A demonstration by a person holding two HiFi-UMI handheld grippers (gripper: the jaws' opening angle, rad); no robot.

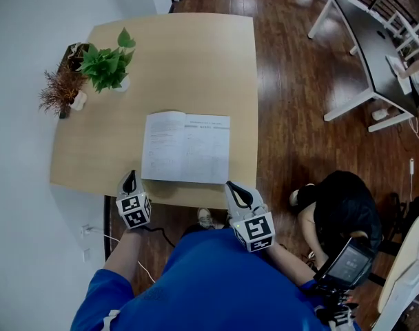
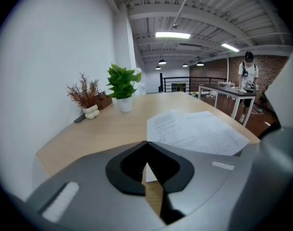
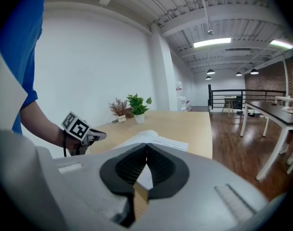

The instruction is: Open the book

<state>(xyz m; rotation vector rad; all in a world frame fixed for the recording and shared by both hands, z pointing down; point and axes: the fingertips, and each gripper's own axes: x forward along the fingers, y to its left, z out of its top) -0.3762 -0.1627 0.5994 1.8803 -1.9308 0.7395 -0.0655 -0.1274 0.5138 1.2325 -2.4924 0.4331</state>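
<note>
The book [image 1: 187,147] lies open and flat on the light wooden table [image 1: 189,54], white printed pages up, close to the near edge. It shows too in the left gripper view as the book [image 2: 194,131] and in the right gripper view as the book [image 3: 153,141]. My left gripper [image 1: 129,183] hovers at the table's near edge, just left of the book's near left corner, jaws shut with nothing between them. My right gripper [image 1: 235,190] is at the near edge by the book's near right corner, also shut and empty.
A green potted plant [image 1: 109,64] and a dried brown plant [image 1: 63,92] stand at the table's far left. A person in black [image 1: 337,209] crouches on the wooden floor to the right. A dark desk [image 1: 375,43] stands farther off at the right.
</note>
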